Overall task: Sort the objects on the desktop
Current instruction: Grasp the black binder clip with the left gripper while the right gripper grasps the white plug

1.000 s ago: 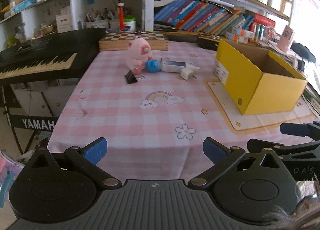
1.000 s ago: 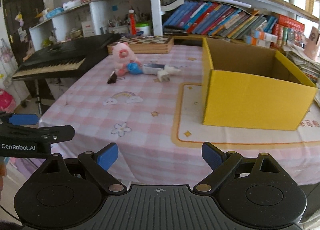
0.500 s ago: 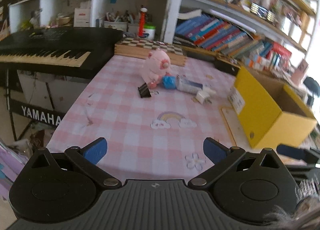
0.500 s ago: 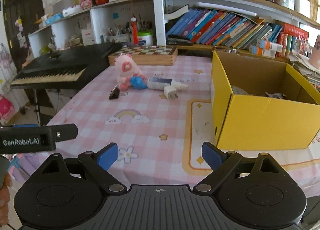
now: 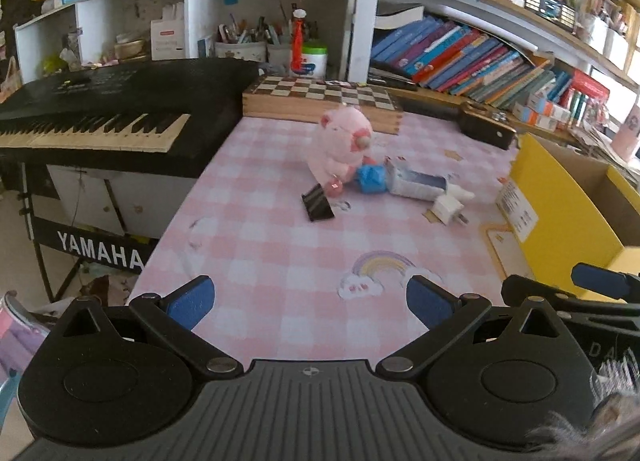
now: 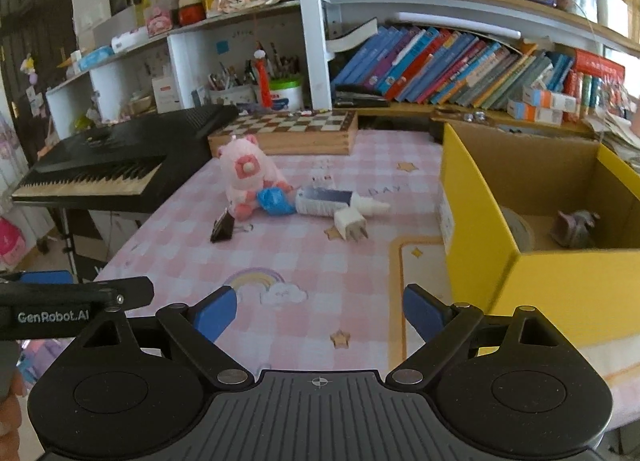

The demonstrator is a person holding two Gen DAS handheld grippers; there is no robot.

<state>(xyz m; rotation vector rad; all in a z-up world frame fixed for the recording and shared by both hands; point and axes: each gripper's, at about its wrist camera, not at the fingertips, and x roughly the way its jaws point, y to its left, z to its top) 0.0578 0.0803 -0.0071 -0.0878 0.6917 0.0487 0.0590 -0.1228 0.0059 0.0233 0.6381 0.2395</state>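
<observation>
1. Plainly, the left tongs (image 5: 308,297) stood wide open over the near edge of the desk (image 5: 280,245), with nothing between their blue pads.
2. The right tongs (image 6: 318,311) were likewise spread wide and empty, pointing down toward the pink checked cloth near a printed rainbow (image 6: 256,281).
3. A pink plush toy (image 5: 342,143) sat toward the far side of the desk, just in front of a wooden chessboard box (image 5: 320,101).
4. A black binder clip (image 5: 318,203) lay just beside the plush, on its near side.
5. A crumpled blue item (image 5: 370,179) touched the plush's foot, and a white-and-blue carton (image 5: 416,185) lay on its side against that blue item.
6. A white plug adapter (image 5: 446,209) rested just beside the carton's end, its prongs facing the yellow box (image 6: 560,285).
7. That yellow box stood open on the right side of the desk, on a cream mat with an orange border (image 6: 416,281).
8. Inside the box, a small greyish-purple object (image 6: 574,227) lay on the bottom, near a round greyish thing partly hidden by the wall; what either was could not be told.
9. A black keyboard (image 5: 100,113) stood to the left of the desk, and shelves of books (image 6: 460,65) ran behind it.
10. All the loose items were well apart from both tongs.
</observation>
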